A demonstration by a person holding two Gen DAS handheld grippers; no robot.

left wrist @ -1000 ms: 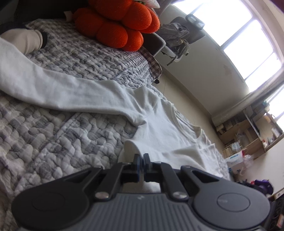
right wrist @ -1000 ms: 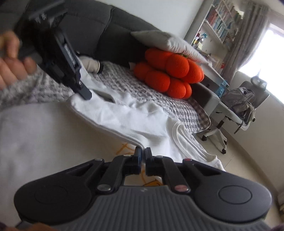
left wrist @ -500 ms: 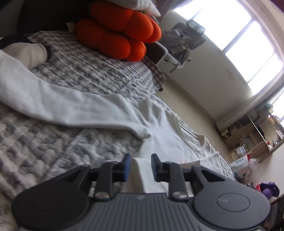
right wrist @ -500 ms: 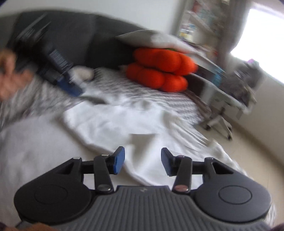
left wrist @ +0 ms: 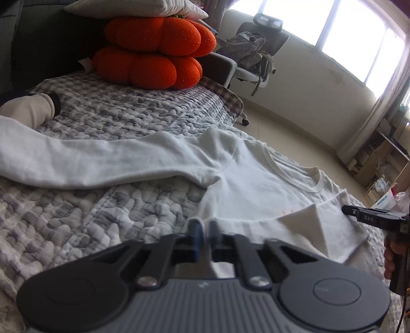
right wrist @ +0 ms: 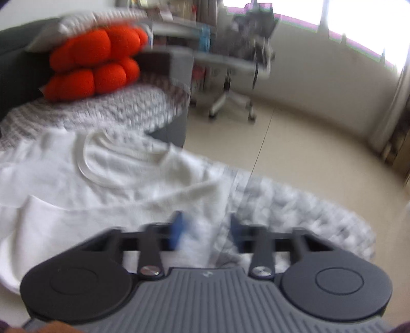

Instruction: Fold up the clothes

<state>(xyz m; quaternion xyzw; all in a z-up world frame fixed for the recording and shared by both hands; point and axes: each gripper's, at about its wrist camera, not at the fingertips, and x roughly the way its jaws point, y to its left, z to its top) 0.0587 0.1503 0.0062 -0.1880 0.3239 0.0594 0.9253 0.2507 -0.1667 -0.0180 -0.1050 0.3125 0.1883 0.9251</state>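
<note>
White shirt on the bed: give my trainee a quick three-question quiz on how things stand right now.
1. True or false: the right tongs stand open.
2. What lies on top of the orange cushions? A) a pale pillow B) a laptop C) a book
3. Missing word: the white shirt has one sleeve stretched out across the grey ___.

Key: 1 true; 2 A; 3 quilt.
</note>
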